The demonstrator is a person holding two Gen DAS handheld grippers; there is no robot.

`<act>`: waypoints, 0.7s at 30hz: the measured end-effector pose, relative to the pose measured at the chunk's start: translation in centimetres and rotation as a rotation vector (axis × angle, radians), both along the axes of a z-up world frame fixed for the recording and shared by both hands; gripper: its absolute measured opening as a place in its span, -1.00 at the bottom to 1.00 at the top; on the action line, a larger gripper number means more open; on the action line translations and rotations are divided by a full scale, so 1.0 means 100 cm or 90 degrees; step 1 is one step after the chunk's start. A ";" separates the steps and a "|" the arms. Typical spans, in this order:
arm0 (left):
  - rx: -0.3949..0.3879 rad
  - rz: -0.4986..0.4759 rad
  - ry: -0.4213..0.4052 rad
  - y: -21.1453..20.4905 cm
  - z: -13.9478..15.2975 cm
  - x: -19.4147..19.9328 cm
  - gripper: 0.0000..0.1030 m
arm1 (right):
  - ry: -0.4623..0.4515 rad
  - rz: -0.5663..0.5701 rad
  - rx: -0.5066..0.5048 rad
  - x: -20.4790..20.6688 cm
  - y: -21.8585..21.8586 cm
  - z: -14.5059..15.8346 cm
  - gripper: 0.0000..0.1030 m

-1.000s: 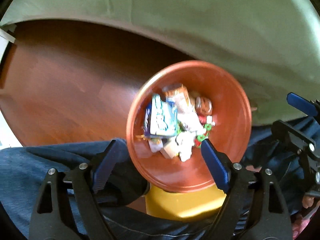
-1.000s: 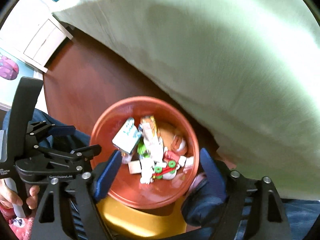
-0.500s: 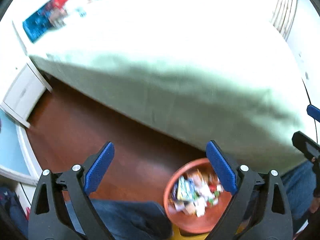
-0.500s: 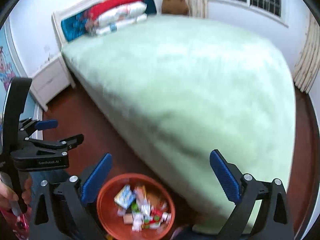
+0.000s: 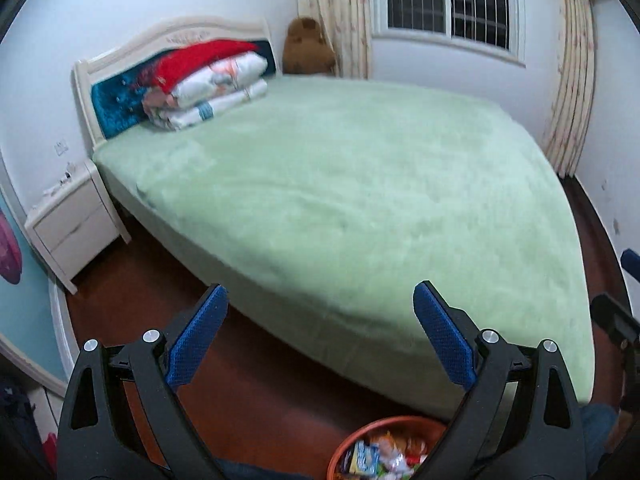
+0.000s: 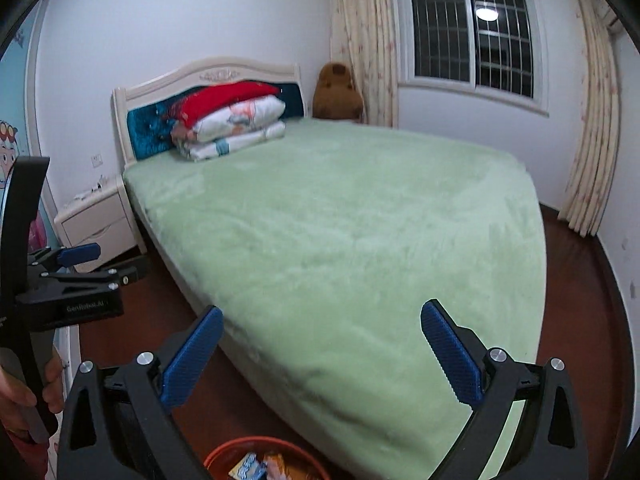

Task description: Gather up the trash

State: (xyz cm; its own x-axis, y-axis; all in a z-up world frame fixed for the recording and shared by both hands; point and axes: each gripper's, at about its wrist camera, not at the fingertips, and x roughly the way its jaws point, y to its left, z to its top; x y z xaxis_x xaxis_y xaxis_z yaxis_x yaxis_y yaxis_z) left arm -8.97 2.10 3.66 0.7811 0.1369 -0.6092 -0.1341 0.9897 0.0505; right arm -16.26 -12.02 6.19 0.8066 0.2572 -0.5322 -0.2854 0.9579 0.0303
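- The left gripper has its blue pads spread wide with nothing between them; the right gripper is the same, fingers apart and empty.
- A second ago both cameras looked straight down into the orange bin, which filled the frame; now both have swung up to take in the whole room, and the bin shows only as a sliver at the bottom edge of each view.
- The bin sits on the dark wooden floor, near the foot of the green bed, close below both grippers.
- Wrappers lie heaped inside it, so earlier pieces look already collected.
- The lift reads as a scan for more trash. None is visible on the bedcover or on the floor that shows.
- By that reading the task is late or finished, though the floor behind the bed is hidden.
- The bin is round, so it has no long side; its axis stands upright and its mouth opens toward the cameras.
- The folded quilts and the nightstand appear tidy.
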 end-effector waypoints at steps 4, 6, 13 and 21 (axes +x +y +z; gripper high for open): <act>0.001 0.000 -0.036 -0.007 0.013 -0.003 0.78 | -0.033 -0.005 -0.006 -0.006 0.000 0.010 0.89; -0.001 -0.002 -0.045 -0.011 0.018 -0.004 0.78 | -0.041 -0.004 -0.003 -0.007 -0.001 0.014 0.89; -0.013 -0.007 -0.066 -0.015 0.031 -0.007 0.78 | -0.052 -0.009 0.009 -0.010 -0.007 0.020 0.89; -0.021 -0.006 -0.084 -0.016 0.041 -0.011 0.78 | -0.065 -0.019 0.020 -0.014 -0.012 0.026 0.89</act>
